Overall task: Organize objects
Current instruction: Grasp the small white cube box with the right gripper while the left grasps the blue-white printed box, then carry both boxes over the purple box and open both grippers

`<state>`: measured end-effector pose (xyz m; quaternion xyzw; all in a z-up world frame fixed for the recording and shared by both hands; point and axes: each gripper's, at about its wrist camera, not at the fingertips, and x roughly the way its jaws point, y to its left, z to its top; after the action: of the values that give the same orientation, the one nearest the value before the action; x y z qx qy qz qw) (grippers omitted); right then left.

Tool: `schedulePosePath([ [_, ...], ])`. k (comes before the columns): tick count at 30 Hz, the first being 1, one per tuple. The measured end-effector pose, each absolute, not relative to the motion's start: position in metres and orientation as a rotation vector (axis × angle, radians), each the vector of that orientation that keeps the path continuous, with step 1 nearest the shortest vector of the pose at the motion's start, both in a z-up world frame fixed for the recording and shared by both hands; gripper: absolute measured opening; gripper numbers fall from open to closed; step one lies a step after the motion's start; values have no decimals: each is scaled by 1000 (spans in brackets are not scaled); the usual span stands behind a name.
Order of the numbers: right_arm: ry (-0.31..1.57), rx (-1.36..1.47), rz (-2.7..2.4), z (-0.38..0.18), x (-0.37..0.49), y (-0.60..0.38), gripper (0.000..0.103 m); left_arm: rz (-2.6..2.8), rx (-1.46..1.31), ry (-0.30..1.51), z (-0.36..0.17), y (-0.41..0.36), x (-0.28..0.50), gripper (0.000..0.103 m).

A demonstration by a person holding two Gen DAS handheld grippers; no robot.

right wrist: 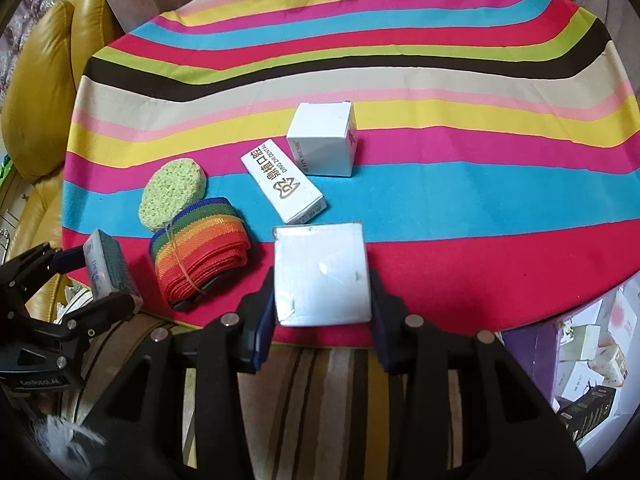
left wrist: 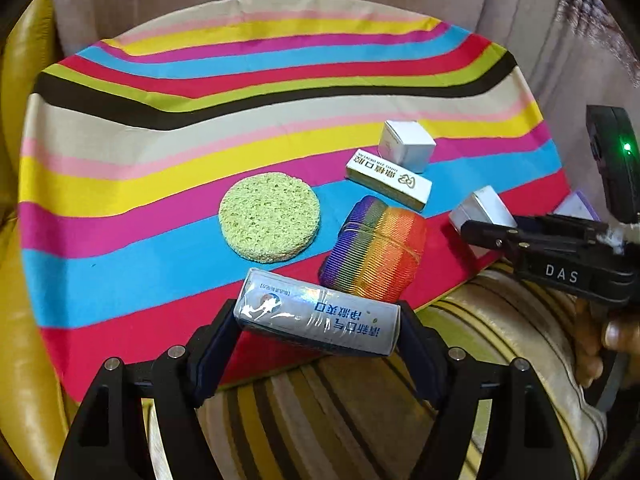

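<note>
Both grippers loaded, both hanging at the near edge of the round table with its striped cloth.

Left gripper: jaws closed on the ends of a long flat box in shiny plastic wrap. Judgement: light, stiff cardboard, but the film is slick, so an end-to-end pinch could let it twist or slide. Gripping across the short width would hold it better.

Right gripper: jaws clamped on two opposite sides of a white cube box, top face up. Looks like thin card, probably near empty; it crushes if squeezed hard. Flat sides suit the pads, and the grip looks square.

On the cloth:
- second white cube box, upright
- long white box with gold print, lying flat just beside it; can't tell if they touch
- rolled rainbow strap with a rubber band round it; soft, gives under pressure, so take it across the roll
- green round sponge, flat, very light, squashy, easiest pinched by the rim

Main risk, by my read: the wrapped box slipping.
</note>
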<state>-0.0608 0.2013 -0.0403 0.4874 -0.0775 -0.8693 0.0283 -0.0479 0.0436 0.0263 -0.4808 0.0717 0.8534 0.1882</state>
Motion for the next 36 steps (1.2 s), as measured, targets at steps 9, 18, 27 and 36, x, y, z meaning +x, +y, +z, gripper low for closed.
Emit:
schedulePosePath([
  [9,-290,1477,-2708,-33,-47,212,45,2434,-1304,166,39,72,-34,76],
  [18,-375,1463,-2739,-25,-29,237,45,2410,-1240,275,48,113,-22,76],
  [27,-465,1459,-2785,-18,-5,272,45,2328,-1187,312,51,156,-14,76],
  [36,-547,1503,-2874,-18,29,321,45,2215,-1123,342,51,210,-4,76],
])
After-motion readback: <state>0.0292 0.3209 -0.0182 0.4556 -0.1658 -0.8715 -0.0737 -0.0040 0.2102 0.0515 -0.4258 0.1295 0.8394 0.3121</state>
